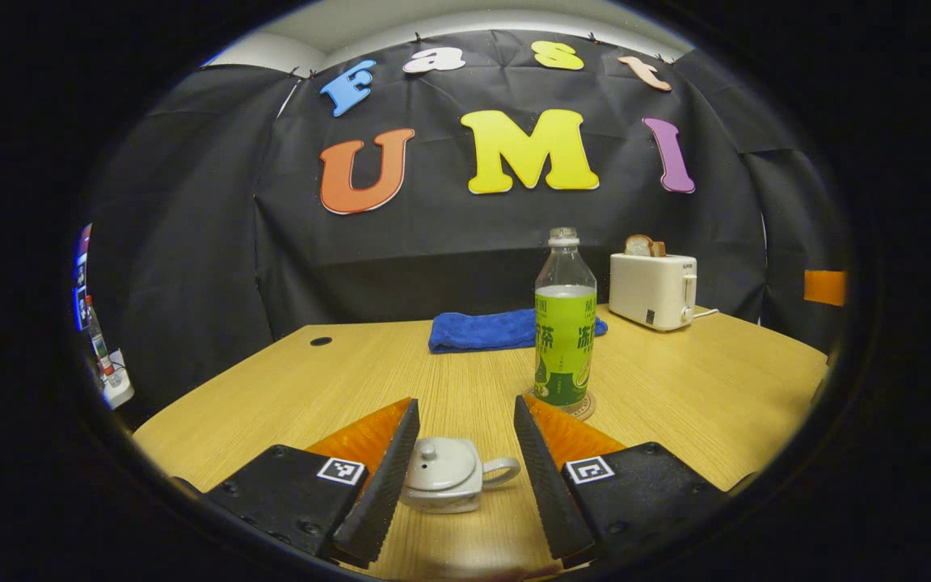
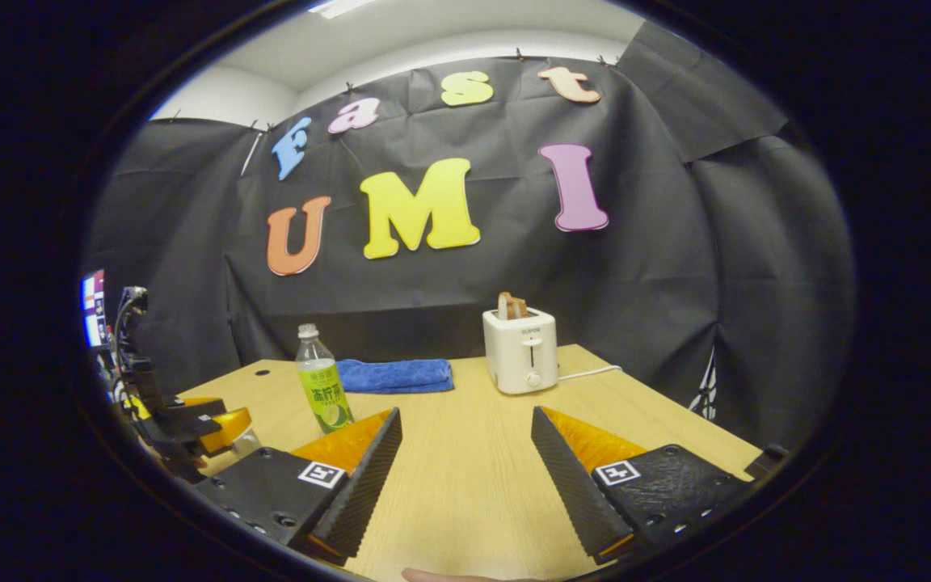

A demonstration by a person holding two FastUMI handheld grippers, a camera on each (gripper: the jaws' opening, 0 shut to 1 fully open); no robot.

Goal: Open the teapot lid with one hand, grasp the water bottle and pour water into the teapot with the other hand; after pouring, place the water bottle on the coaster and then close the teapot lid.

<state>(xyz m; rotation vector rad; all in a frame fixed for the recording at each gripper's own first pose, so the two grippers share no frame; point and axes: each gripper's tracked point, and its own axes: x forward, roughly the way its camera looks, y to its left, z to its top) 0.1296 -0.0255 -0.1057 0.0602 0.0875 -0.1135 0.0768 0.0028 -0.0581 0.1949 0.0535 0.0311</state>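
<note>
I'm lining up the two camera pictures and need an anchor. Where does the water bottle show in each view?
Left gripper view: the water bottle stands upright right of centre, on a coaster, beyond the open tool.
Right gripper view: the bottle is small, left of centre, above the left finger.
Shared landmark: the white toaster, to the bottle's right in both.

Booth evenly lit from ceiling light (image 2: 344, 8) above my right claw view. Soft shadows on table (image 1: 465, 380). Strong fisheye bending at edges. Both views sharp, slight glare on teapot (image 1: 443, 475).
</note>
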